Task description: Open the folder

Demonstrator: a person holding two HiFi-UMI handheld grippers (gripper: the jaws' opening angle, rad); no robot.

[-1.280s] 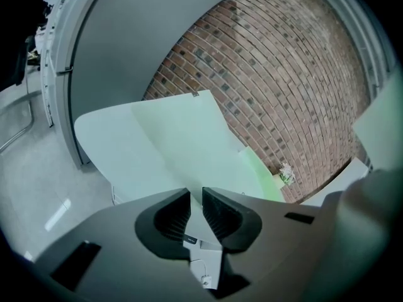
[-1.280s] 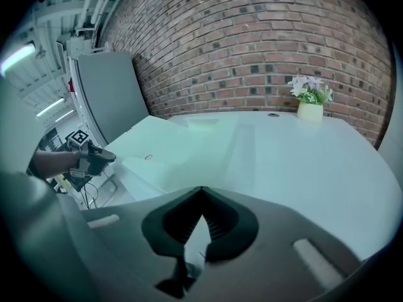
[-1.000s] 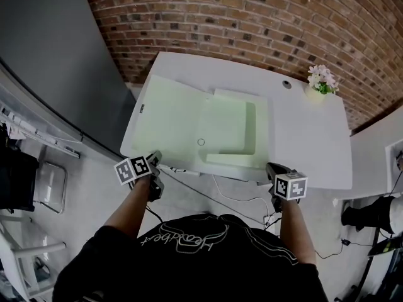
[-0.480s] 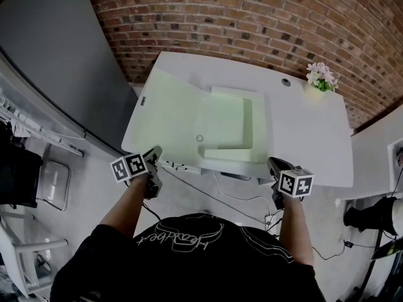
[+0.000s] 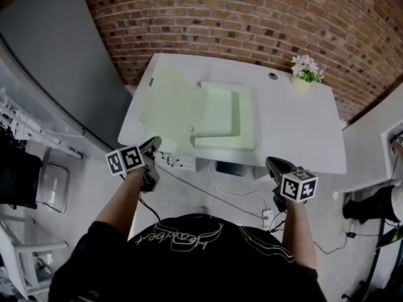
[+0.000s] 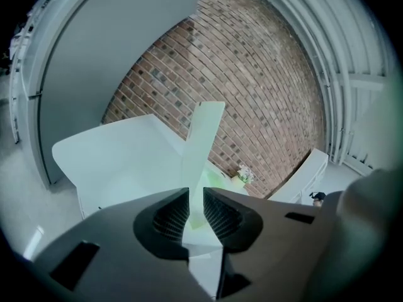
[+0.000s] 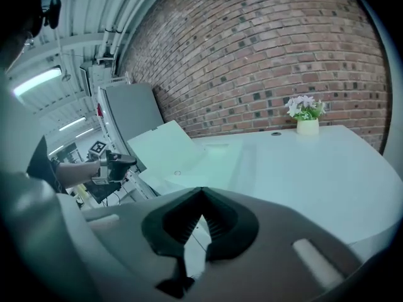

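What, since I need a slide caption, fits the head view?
Pale green folder open on the white desk, cover raised; left hand-held gripper and right hand-held gripper hang empty before it.

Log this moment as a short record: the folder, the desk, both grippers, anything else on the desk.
folder: pale green plastic folder, lying open on the white desk
cover: left cover tilted up off the desk
left gripper: held back from the desk's near edge; jaws slightly apart, just been opening, nothing between them
right gripper: held back from the near edge; jaws together, empty
other: small pot of pale flowers near the desk's far right corner
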